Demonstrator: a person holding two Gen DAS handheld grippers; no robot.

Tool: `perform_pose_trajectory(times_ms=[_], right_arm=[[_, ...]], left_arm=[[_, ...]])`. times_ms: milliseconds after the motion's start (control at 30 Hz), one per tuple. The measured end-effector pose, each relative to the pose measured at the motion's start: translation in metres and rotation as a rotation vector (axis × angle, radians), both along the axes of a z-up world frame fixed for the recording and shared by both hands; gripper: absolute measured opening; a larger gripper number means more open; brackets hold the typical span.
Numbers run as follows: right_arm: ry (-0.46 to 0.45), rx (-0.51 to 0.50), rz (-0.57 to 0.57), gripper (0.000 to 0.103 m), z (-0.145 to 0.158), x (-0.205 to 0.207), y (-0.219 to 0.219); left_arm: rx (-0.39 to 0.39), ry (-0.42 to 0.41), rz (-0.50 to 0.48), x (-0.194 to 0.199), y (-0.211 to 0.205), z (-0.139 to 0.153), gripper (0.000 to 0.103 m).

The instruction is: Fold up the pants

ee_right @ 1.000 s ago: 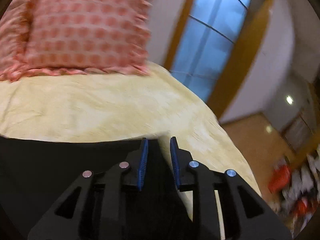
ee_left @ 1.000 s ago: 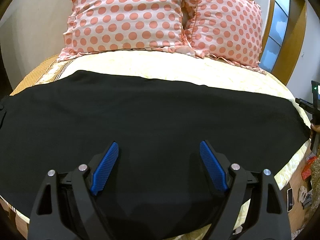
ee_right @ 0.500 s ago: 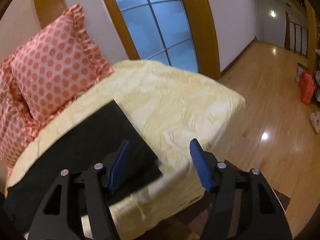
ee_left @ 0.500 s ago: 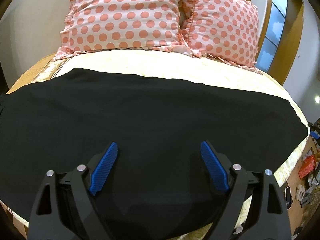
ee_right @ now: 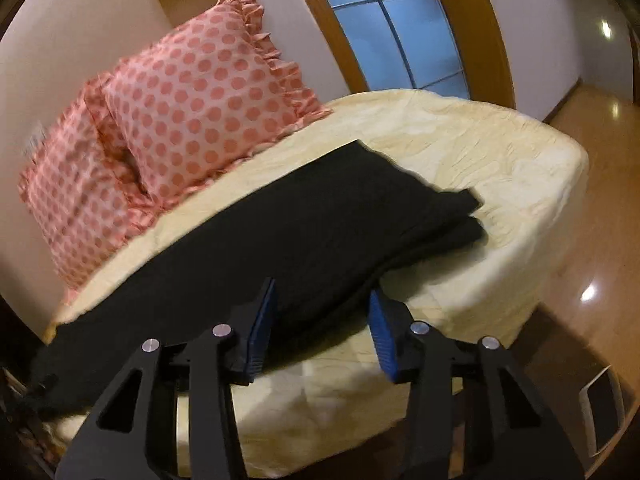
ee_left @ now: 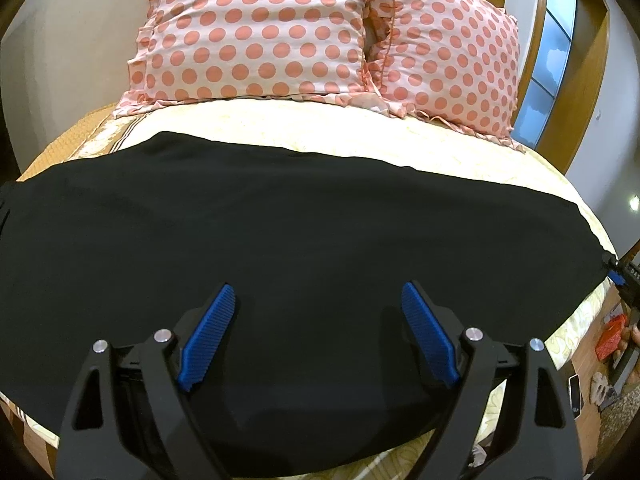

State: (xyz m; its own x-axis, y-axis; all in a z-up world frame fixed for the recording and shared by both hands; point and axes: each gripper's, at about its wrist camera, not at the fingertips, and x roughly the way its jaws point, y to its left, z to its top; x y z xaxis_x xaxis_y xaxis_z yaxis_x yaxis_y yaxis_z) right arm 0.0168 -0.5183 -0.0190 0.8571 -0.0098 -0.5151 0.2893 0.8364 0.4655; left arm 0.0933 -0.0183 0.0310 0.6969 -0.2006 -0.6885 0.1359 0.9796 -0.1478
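Now both claws, left claw (ee_left: 318,336) & right claw (ee_right: 322,328), wide open over pants (ee_left: 280,232).

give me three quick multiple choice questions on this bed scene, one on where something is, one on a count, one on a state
1. Where do the black pants lie?
A. on the wooden floor
B. across the pale yellow bedspread
C. on top of the pillows

2. How many pink polka-dot pillows stand at the head of the bed?
A. one
B. two
C. four

3. How is the left gripper?
A. open above the pants
B. shut on the pants
C. shut on a pillow

Answers: 1 B, the dark cloth spreads over the bedspread; 2 B, two frilled pillows lean side by side; 3 A, its blue pads stand wide apart with nothing between them.
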Motion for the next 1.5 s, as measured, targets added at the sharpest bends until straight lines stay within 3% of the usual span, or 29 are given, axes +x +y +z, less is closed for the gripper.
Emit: perform_pose_trajectory(times_ms=[100, 167, 267, 400, 567, 700, 833, 967, 1100, 1200, 1367, 1500], right_arm=[[-0.003, -0.024, -0.068, 0.043, -0.001, 0.002, -0.003], [-0.016, 0.022, -0.162, 0.041, -0.002, 0.002, -0.020], [-0.023, 0.078, -0.223, 0.019, -0.009, 0.004, -0.039], [-0.022, 0.077, -0.217, 0.005, -0.010, 0.011, -0.041], [-0.123, 0.021, -0.165, 0.004, 0.026, 0.008, -0.023], [-0.226, -0.038, -0.016, 0.004, 0.075, 0.025, 0.021], [-0.325, -0.069, 0.219, 0.004, 0.120, 0.055, 0.097], [-0.368, -0.057, 0.478, 0.004, 0.138, 0.088, 0.188], [-0.335, 0.008, 0.723, 0.004, 0.128, 0.112, 0.278], [-0.216, 0.015, 0.910, 0.004, 0.098, 0.122, 0.350], [-0.055, 0.007, 0.987, 0.004, 0.056, 0.122, 0.385], [-0.076, -0.042, 0.999, 0.004, 0.059, 0.108, 0.390]], left_arm=[[0.001, 0.000, 0.003, 0.000, 0.000, 0.000, 0.086], [0.003, -0.001, 0.012, 0.000, 0.002, 0.001, 0.086], [-0.001, -0.008, 0.030, -0.002, 0.008, 0.002, 0.086], [0.001, -0.017, 0.065, -0.006, 0.021, 0.003, 0.086], [-0.013, -0.017, 0.128, -0.011, 0.045, 0.004, 0.086], [-0.043, -0.023, 0.170, -0.016, 0.063, 0.004, 0.086], [-0.064, -0.041, 0.203, -0.024, 0.077, 0.008, 0.086], [-0.072, -0.056, 0.237, -0.033, 0.090, 0.012, 0.086], [-0.080, -0.070, 0.282, -0.043, 0.107, 0.016, 0.086], [-0.077, -0.082, 0.320, -0.051, 0.122, 0.020, 0.086], [-0.072, -0.095, 0.381, -0.060, 0.147, 0.020, 0.086], [-0.098, -0.090, 0.422, -0.060, 0.165, 0.017, 0.086]])
